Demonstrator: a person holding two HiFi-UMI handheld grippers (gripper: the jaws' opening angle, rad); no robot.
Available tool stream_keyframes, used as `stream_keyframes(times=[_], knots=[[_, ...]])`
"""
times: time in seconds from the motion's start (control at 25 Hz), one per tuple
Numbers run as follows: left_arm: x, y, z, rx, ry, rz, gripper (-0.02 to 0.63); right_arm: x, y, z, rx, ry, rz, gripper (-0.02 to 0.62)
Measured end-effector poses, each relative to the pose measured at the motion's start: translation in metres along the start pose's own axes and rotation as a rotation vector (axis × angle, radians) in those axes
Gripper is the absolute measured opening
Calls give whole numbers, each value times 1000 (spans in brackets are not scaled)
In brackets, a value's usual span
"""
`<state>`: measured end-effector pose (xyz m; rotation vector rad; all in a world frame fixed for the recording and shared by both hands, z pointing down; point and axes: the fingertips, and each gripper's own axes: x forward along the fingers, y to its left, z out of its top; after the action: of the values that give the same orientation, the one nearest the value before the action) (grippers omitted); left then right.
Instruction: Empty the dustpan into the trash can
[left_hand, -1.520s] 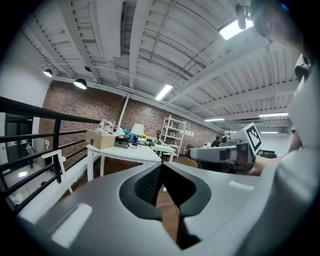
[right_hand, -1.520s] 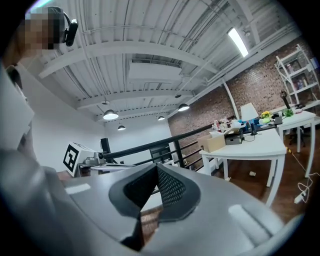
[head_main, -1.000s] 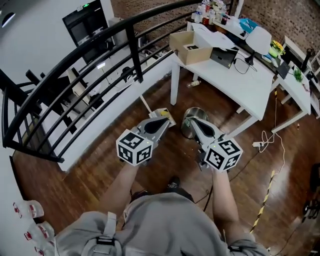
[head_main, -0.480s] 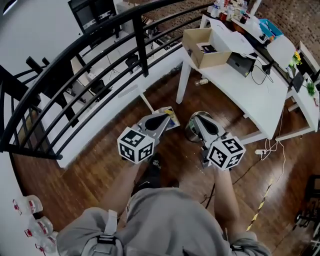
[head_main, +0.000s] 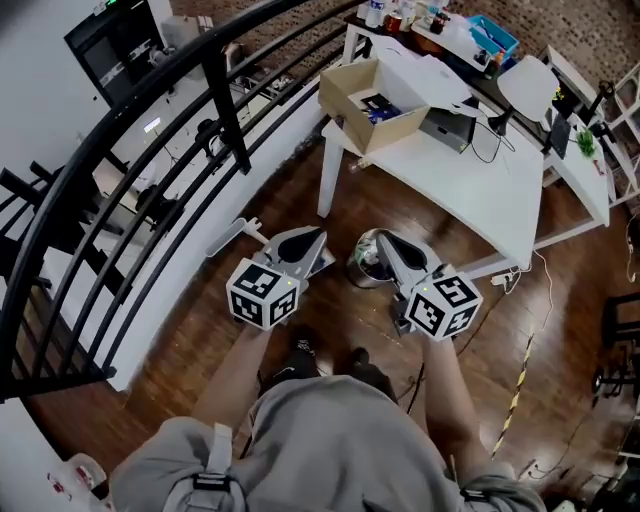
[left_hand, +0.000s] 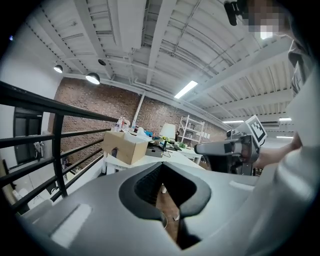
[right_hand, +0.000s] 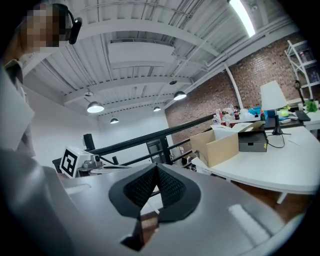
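Fingers on both grippers are pressed shut, holding nothing. The left gripper hangs above the one dustpan on the wooden floor. The right gripper hangs above the one steel trash can just beside it, near a white counter.

The dustpan is being covered almost wholly by the left gripper, and the near side of the trash can is being hidden by the right gripper, so what lies in either is not being shown. The things on the table are being rendered too small to be told apart, and the box's contents are being left unclear. A bottle and the person are being cut off by the head view's bottom edge.
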<state>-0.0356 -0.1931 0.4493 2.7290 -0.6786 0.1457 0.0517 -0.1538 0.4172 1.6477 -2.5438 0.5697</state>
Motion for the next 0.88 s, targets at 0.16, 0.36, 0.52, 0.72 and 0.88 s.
stream_keyframes(times=[0.16, 0.36, 0.52, 0.72, 0.88], knots=[[4, 16, -24, -12, 23, 59, 6, 6, -7, -9, 16, 27, 9, 0], [-5, 66, -67, -24, 60, 204, 6, 36, -3, -26, 40, 73, 63, 0], [-21, 107, -116, -113, 130, 318, 48, 58, 6, -42, 48, 116, 110, 0], [-35, 160, -175, -170, 204, 509, 178, 69, 10, -59, 52, 172, 137, 0], [-35, 200, -189, -221, 166, 610, 222, 66, -4, -69, 53, 212, 110, 0]])
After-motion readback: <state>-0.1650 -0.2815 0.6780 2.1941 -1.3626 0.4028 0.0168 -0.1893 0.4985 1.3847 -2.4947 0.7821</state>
